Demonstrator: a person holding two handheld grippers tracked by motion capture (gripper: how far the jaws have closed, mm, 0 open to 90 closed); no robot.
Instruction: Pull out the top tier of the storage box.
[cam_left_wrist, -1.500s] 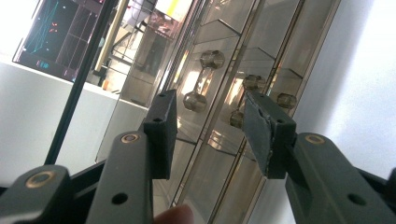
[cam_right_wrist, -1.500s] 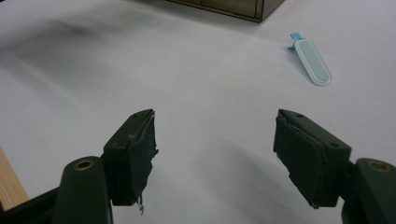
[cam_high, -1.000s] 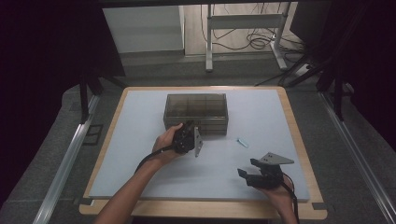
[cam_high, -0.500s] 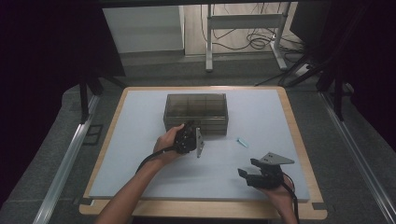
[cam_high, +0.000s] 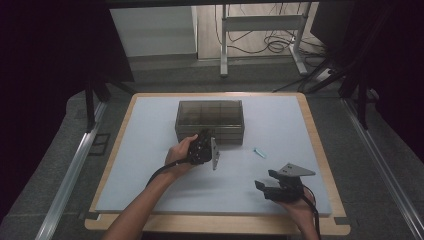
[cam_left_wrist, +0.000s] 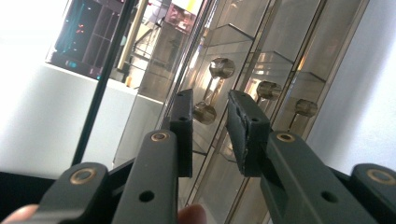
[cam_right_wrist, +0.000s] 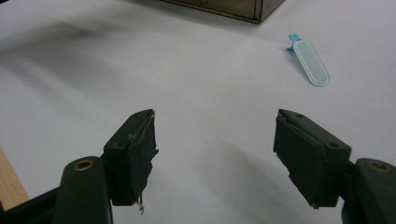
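Drawer cabinet (cam_high: 210, 121) of smoky clear plastic stands at the far middle of the bench (cam_high: 150, 150), and since a second ago almost nothing has changed: the left hand-held gripper (cam_left_wrist: 209, 126) remains at its front, jaws narrowly spread around one small knob (cam_left_wrist: 204, 113) without pinching it yet, so I judge a drawer pull is only prepared. I count one cabinet, four knobs in the left gripper view, one small blue piece (cam_right_wrist: 310, 60) lying alone, and two grippers; the right hand-held gripper (cam_right_wrist: 215, 154) rests wide spread and empty near the front edge.

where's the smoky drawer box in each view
High view: drawer box sits centre, far half of the white mat.
Left gripper view: its front sits behind the fingers, knobs visible.
Right gripper view: its bottom edge at the top.
Shared landmark: white mat.
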